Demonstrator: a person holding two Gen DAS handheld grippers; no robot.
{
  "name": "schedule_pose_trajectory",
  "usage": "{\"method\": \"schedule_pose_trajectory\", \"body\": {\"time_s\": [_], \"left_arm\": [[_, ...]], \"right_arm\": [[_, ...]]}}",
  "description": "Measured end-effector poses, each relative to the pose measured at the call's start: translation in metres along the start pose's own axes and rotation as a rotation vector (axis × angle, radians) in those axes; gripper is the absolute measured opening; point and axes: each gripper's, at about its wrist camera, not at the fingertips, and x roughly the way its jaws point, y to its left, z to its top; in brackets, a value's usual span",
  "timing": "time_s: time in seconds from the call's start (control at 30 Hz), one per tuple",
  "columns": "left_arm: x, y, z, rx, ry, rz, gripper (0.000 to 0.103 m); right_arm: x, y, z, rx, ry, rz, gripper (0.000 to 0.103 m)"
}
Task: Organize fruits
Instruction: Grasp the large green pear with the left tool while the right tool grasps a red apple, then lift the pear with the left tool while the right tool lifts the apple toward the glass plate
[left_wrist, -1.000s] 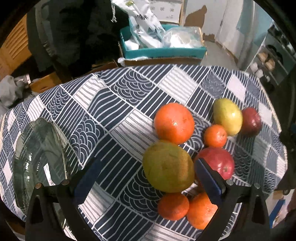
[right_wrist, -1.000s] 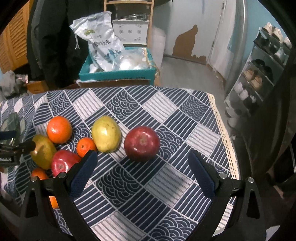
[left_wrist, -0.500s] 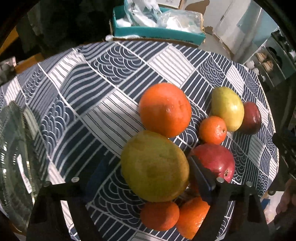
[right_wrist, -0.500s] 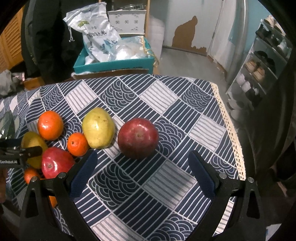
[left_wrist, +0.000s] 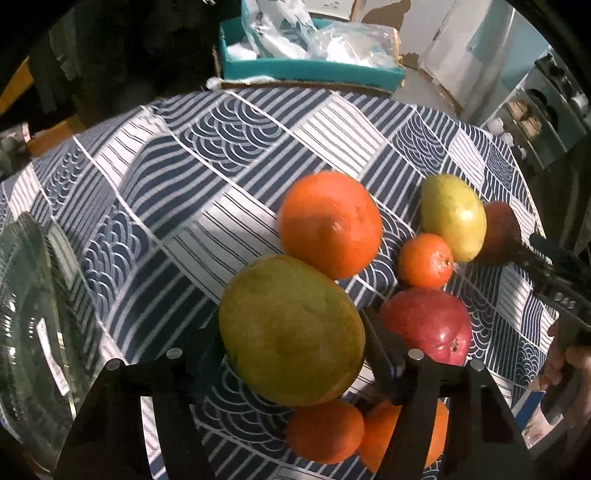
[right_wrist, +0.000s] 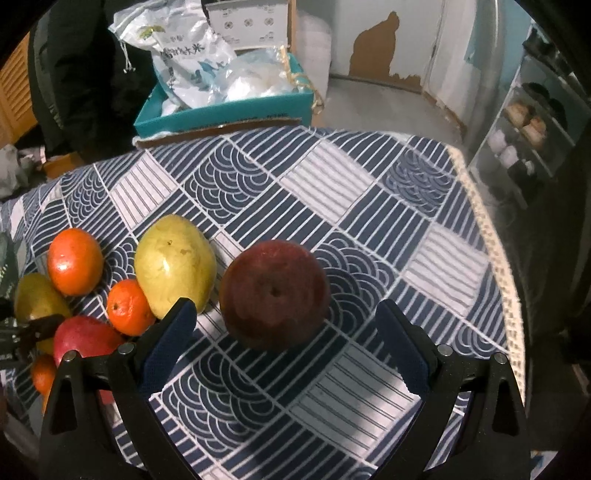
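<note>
**Fruit cluster on patterned tablecloth**

The green mango (left_wrist: 291, 332) sits between the left gripper (left_wrist: 291, 354) fingers, which are closing on it; pad contact cannot be confirmed. It lies among oranges and a red mango (left_wrist: 428, 325). The right gripper (right_wrist: 284, 343) – fingers wide apart – flanks the dark red apple (right_wrist: 275, 293). Surface: navy-and-white tablecloth (right_wrist: 369, 206) with a lace edge. Beyond: teal box (right_wrist: 229, 114), shoe rack (right_wrist: 532, 125).
</note>
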Motion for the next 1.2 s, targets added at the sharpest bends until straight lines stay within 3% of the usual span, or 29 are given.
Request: {"method": "schedule_pose_trajectory", "body": {"time_s": [0.37, 0.53, 0.7, 1.2], "left_arm": [[-0.007, 0.013, 0.009, 0.02, -0.056, 0.038, 0.07], [-0.007, 0.014, 0.007, 0.028, -0.062, 0.04, 0.071], [-0.011, 0.011, 0.007, 0.038, -0.081, 0.05, 0.07], [-0.071, 0.006, 0.003, 0.053, -0.212, 0.039, 0.07]], "right_arm": [[0.032, 0.0, 0.004, 0.006, 0.045, 0.002, 0.095], [0.04, 0.001, 0.003, 0.016, 0.064, 0.05, 0.074], [0.036, 0.007, -0.001, -0.011, 0.05, 0.015, 0.073], [-0.041, 0.023, 0.006, -0.007, -0.111, 0.036, 0.073]]}}
